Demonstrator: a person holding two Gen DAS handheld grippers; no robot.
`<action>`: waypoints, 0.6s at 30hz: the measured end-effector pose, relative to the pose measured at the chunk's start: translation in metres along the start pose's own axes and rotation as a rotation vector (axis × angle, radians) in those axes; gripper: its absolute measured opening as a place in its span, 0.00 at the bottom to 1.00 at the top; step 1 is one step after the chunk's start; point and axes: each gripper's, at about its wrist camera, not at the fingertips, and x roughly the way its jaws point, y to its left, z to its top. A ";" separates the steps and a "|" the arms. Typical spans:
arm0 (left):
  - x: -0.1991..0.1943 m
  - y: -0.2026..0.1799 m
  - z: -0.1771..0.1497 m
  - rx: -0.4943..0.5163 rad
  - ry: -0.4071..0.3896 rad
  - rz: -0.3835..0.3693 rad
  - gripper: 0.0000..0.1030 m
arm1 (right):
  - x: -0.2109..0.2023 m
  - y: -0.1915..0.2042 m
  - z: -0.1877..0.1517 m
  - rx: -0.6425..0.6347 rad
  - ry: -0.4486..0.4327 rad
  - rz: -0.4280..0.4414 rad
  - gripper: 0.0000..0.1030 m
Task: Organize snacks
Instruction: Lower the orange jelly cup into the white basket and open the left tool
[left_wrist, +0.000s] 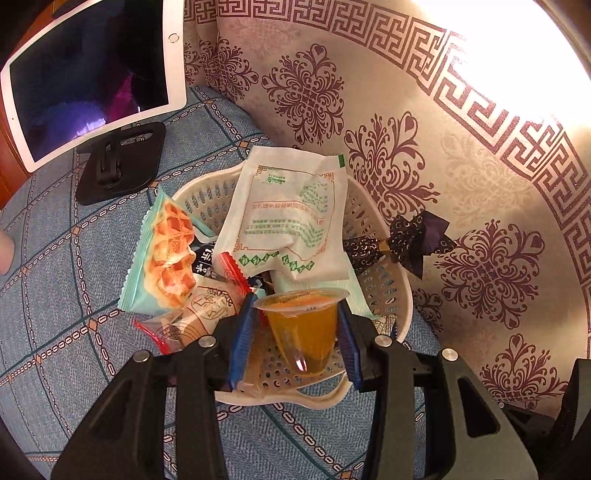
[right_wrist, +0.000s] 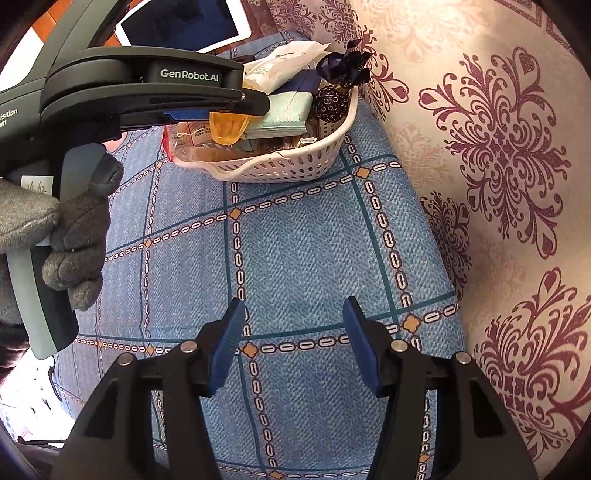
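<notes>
My left gripper (left_wrist: 295, 339) is shut on an orange jelly cup (left_wrist: 303, 328) and holds it just above the near end of a white perforated basket (left_wrist: 399, 295). The basket holds a waffle packet (left_wrist: 166, 254), a large white sachet (left_wrist: 291, 218), a red-edged pastry packet (left_wrist: 199, 314) and a dark foil-wrapped candy (left_wrist: 402, 240). In the right wrist view the left gripper (right_wrist: 236, 107), the jelly cup (right_wrist: 229, 127) and the basket (right_wrist: 280, 166) show at the top. My right gripper (right_wrist: 291, 347) is open and empty above the blue cloth, well short of the basket.
A blue patterned cloth (right_wrist: 303, 240) covers the surface. A white tablet (left_wrist: 92, 74) on a black stand (left_wrist: 118, 162) sits behind the basket to the left. A patterned wall (left_wrist: 461, 147) rises close on the right. A gloved hand (right_wrist: 70, 236) holds the left gripper's handle.
</notes>
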 end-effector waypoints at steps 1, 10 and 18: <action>0.000 0.000 0.000 0.001 0.000 0.001 0.42 | 0.000 0.000 0.000 0.000 0.001 -0.001 0.54; 0.005 0.001 0.003 0.018 -0.008 0.012 0.42 | 0.003 0.000 -0.002 0.001 0.008 -0.006 0.54; 0.012 0.001 0.008 0.027 -0.014 0.020 0.42 | 0.003 -0.001 -0.001 0.002 0.011 -0.010 0.54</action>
